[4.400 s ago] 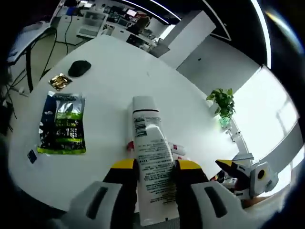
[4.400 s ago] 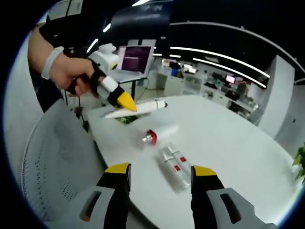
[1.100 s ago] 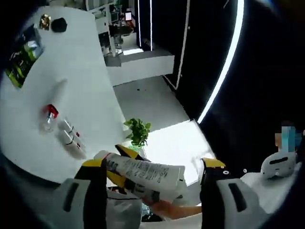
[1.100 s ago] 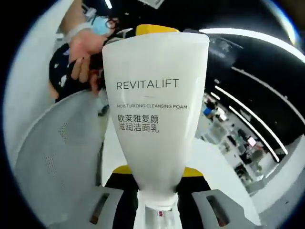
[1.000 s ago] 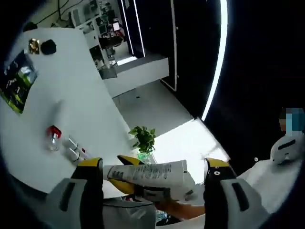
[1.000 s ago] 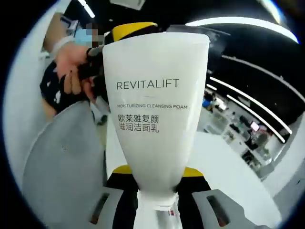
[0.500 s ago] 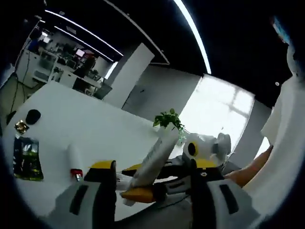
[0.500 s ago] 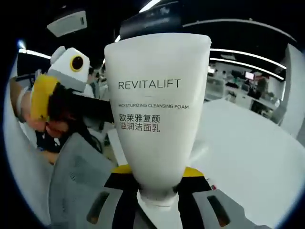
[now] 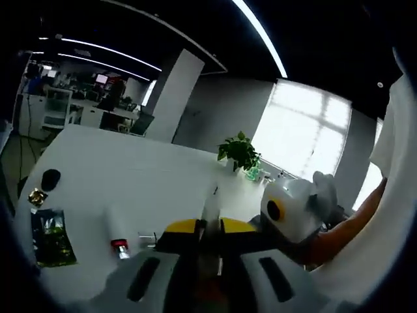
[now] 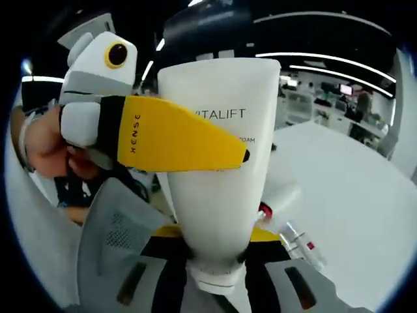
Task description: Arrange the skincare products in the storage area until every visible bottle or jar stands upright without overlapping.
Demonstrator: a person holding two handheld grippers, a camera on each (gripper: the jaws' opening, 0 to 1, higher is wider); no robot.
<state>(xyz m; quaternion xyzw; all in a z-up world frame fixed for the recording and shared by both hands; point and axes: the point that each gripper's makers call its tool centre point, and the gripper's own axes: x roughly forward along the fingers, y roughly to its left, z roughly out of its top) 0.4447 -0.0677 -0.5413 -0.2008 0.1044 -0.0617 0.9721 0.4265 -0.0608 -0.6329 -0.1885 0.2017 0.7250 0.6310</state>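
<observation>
A white REVITALIFT cleansing-foam tube [image 10: 218,195] is held off the table between both grippers. My right gripper [image 10: 215,240] is shut on its cap end, and the tube's broad flat end points away from the camera. My left gripper's yellow finger [image 10: 176,140] lies across the front of that flat end. In the left gripper view, the left gripper [image 9: 208,228] is shut on the tube [image 9: 210,207], seen edge-on as a thin white strip. The right gripper's white body [image 9: 293,210] sits just right of it. A red-capped white bottle [image 10: 277,195] [image 9: 116,233] lies on the white table [image 9: 130,176].
Small clear bottles [image 10: 301,244] lie beside the red-capped one. A green packet [image 9: 51,238], a gold wrapper [image 9: 36,195] and a black mouse [image 9: 50,178] sit at the table's left. A potted plant [image 9: 240,151] stands at the far edge. A grey mesh chair [image 10: 117,248] is near.
My left gripper, open around the tube half a second ago, has closed on the tube's flat end. The right gripper keeps its hold on the cap end.
</observation>
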